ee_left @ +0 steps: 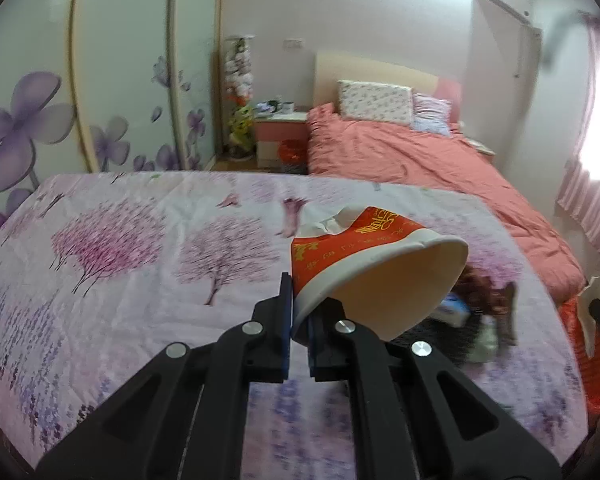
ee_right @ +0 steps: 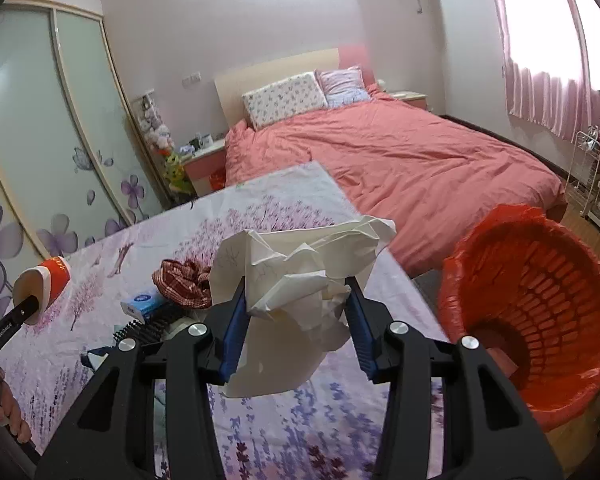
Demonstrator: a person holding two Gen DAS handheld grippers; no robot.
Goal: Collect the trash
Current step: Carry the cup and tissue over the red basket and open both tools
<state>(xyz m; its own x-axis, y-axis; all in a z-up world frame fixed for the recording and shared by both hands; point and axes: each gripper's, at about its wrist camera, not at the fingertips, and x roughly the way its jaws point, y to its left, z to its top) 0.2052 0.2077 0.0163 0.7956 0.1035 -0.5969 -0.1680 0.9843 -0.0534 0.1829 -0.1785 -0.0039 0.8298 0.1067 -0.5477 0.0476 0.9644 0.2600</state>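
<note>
Both tongs carry trash above the flowered worktop.

From the left wrist, the left tongs (ee_left: 299, 322) are clenched on the rim of a crushed red paper cup (ee_left: 374, 268), held in the air over the worktop (ee_left: 120, 248). From the right wrist, the right tongs (ee_right: 298, 320) grasp a crumpled white paper (ee_right: 296, 276) between the blue pads (ee_right: 234, 334); the red waste basket (ee_right: 540, 312) with a red liner stands just beside the worktop edge, on the right. A checked cloth (ee_right: 184, 282) and a blue tissue pack (ee_right: 144, 302) lie on the worktop.

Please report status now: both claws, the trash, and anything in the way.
Left claw shut on paper cup rim. Right claw shut on crumpled paper, above table. Red bin right of it, open, path clear.
</note>
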